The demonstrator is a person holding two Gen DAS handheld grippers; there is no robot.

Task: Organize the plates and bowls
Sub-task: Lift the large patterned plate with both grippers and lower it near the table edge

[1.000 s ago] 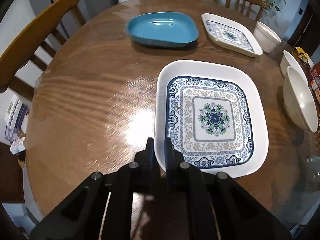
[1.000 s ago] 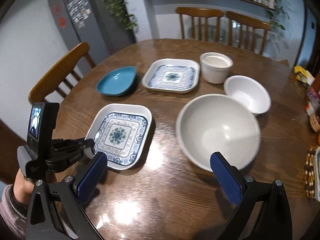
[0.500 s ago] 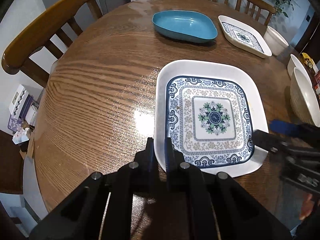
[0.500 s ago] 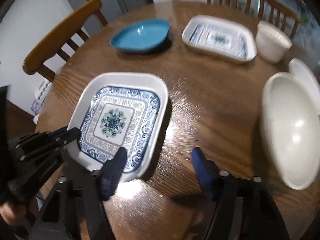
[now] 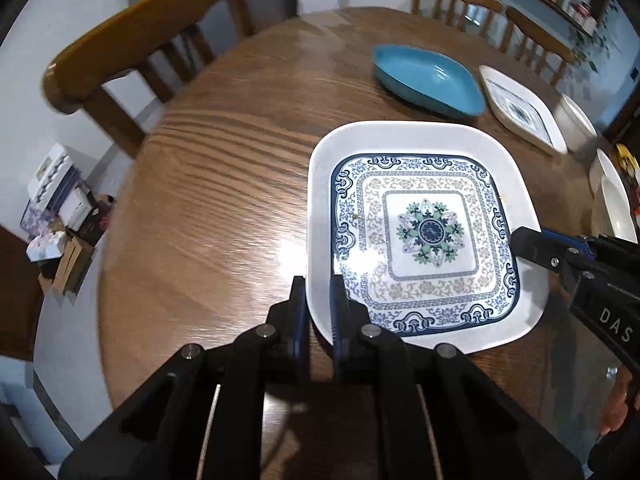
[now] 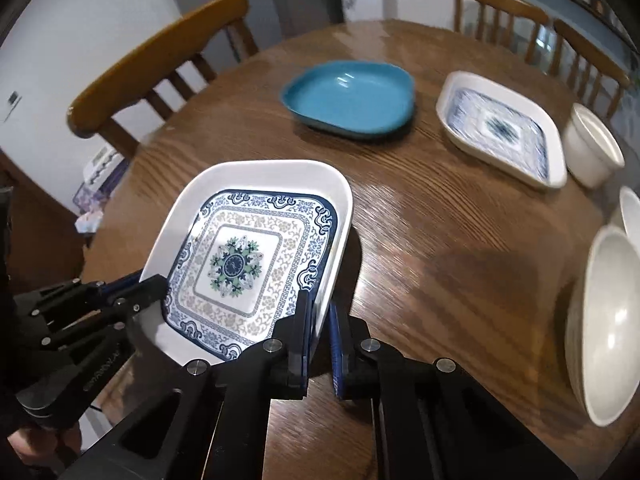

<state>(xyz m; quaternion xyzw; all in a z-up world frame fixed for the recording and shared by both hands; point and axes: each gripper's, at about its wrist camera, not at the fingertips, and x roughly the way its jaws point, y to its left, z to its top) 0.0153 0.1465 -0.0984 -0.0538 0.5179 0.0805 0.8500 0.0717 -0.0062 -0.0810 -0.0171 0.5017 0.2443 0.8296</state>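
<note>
Left wrist view first: the left gripper (image 5: 319,300) has its two black fingers pinched onto the near white rim of the big square white plate with the blue floral pattern (image 5: 424,232), right at its near-left corner. Over on that plate's right edge, the right gripper (image 5: 528,242) comes in from the side, its tip on the rim. From the right wrist view, the right gripper (image 6: 319,322) is clamped on the plate's near-right rim, blue pads either side of the white edge, and the plate (image 6: 248,256) sits tilted, its near side raised off the round brown wooden table (image 6: 440,248), a dark shadow beneath it. The left gripper (image 6: 148,292) shows at the plate's left edge, gripping there too. So both grippers have this one plate!

Just right of it, at the frame's edge, a large plain white bowl (image 6: 608,320). Farther back, a teal-blue shallow dish (image 6: 348,96) rests flat on the wood, and beside it a second, smaller square patterned plate (image 6: 500,128). Next to that, a white straight-sided cup-like bowl (image 6: 592,148). Beyond the table, a wooden chair (image 6: 160,60) stands at the left.
</note>
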